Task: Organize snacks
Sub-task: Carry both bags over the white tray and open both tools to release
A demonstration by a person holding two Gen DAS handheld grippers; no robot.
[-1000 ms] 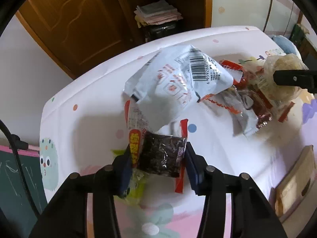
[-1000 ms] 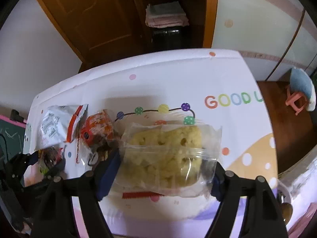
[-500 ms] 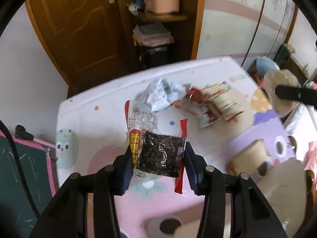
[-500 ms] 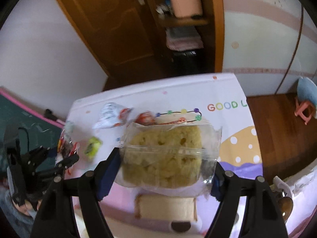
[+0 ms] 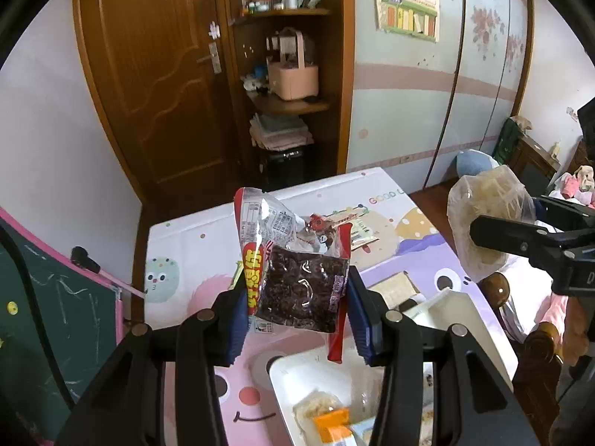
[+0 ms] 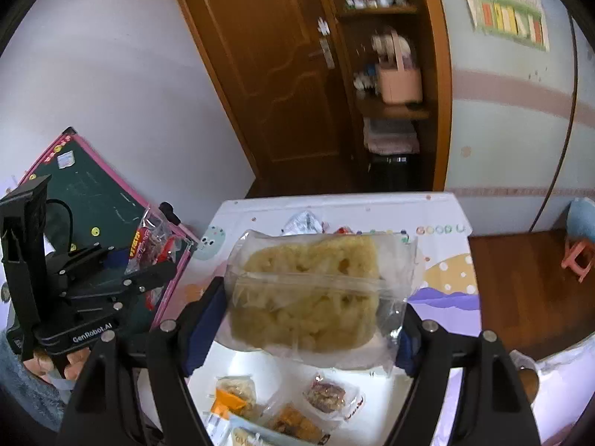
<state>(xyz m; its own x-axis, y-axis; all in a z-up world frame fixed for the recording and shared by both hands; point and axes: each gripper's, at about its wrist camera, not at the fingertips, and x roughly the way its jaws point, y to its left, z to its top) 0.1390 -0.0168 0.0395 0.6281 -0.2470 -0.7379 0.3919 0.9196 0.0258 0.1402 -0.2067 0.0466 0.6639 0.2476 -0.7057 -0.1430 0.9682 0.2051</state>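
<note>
Dark snack packet and clear-bagged yellow cake, both aloft above white bin.

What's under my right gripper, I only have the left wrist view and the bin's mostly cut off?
Observer: A white bin sits below the right gripper, which is clamped on the clear bag of yellow puffed snack.
Operator: What's already in the bin?
Observer: Several packets; one clear packet with dark reddish pieces lies at its right side.
Operator: Anything orange there?
Observer: Yes, an orange-labelled packet lies at the left side.
Operator: Can you see my left gripper?
Observer: Yes, the left gripper is off to the left over the green chalkboard, holding its red-edged snack packet.
</note>
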